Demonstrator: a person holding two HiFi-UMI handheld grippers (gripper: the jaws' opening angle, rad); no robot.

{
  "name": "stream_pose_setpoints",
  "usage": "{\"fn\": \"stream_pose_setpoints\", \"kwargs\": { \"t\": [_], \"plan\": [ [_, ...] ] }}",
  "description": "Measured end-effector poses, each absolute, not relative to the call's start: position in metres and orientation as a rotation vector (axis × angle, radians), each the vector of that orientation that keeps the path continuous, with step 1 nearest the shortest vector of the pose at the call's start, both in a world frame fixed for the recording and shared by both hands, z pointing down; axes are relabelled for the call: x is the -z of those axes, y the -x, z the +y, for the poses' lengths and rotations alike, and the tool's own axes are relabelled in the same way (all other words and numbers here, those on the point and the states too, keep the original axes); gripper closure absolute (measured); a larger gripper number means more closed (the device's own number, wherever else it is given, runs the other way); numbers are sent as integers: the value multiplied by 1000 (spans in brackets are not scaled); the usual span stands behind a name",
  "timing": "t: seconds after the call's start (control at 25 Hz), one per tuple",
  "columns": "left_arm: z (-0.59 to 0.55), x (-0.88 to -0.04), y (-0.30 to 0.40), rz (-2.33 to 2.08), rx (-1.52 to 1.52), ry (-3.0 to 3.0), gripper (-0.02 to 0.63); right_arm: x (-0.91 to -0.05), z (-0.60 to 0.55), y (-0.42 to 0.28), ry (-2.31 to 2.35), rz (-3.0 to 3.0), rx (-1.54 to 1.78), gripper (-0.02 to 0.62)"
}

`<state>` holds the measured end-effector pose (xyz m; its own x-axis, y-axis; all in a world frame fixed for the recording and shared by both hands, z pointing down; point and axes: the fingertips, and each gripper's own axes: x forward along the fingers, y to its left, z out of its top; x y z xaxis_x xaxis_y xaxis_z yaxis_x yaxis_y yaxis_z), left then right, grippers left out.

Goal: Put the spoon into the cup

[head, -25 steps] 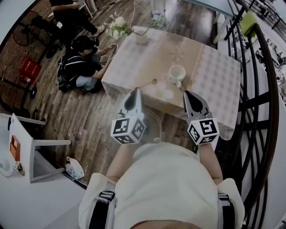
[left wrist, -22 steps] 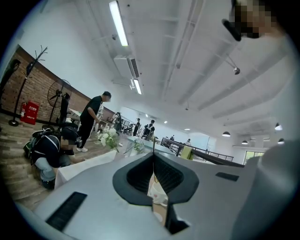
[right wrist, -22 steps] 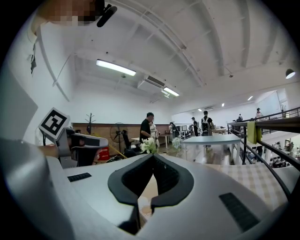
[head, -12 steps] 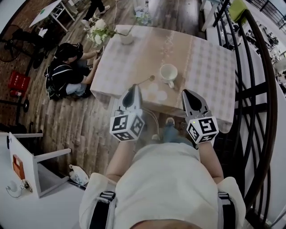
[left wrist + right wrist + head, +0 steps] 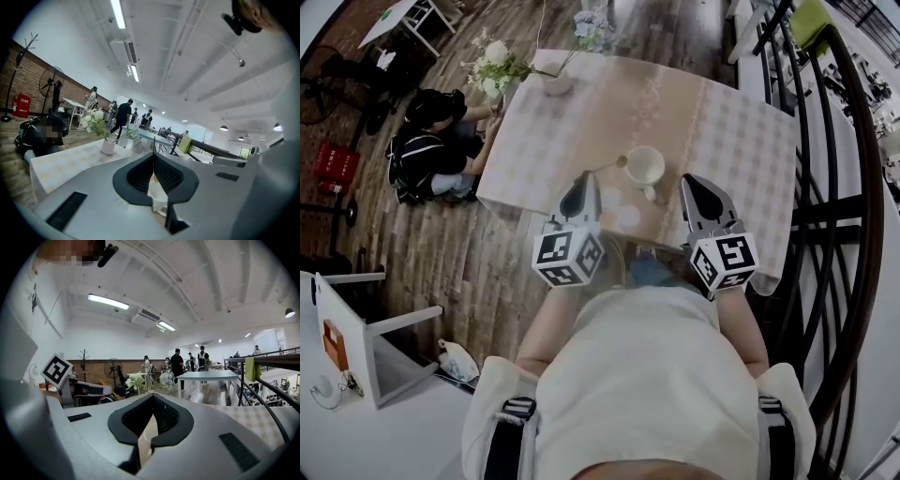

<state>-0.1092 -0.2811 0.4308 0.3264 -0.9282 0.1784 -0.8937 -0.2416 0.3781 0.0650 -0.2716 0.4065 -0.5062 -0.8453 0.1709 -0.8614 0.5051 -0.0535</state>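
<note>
Head view: the cup [image 5: 644, 167] stands upright on the checked table [image 5: 741, 141], with the spoon [image 5: 609, 168] lying just beside it on its left, bowl end nearest the rim. The left gripper [image 5: 582, 187] and right gripper [image 5: 695, 187] hang over the near edge, touching neither. Left gripper view: the jaws are pressed together with nothing held, and a white shape, probably the cup, shows through the notch below them. Right gripper view: the jaws meet likewise and hold nothing, with the table beneath.
</note>
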Motion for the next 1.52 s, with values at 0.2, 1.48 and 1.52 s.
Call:
{"fn": "stream_pose_setpoints", "kwargs": {
  "t": [0.2, 1.48, 1.52],
  "plan": [
    [-302, -443, 99, -1604, 76, -2163, 601, -408, -299, -68, -1456, -2635, -209, 595],
    [-344, -541, 41, -1484, -208, -2056, 601, -458, -353, -89, -1387, -2599, -381, 595],
    [-344, -543, 40, -1478, -215, -2055, 601, -459, -354, -90, -1388, -2597, -382, 595]
  ]
}}
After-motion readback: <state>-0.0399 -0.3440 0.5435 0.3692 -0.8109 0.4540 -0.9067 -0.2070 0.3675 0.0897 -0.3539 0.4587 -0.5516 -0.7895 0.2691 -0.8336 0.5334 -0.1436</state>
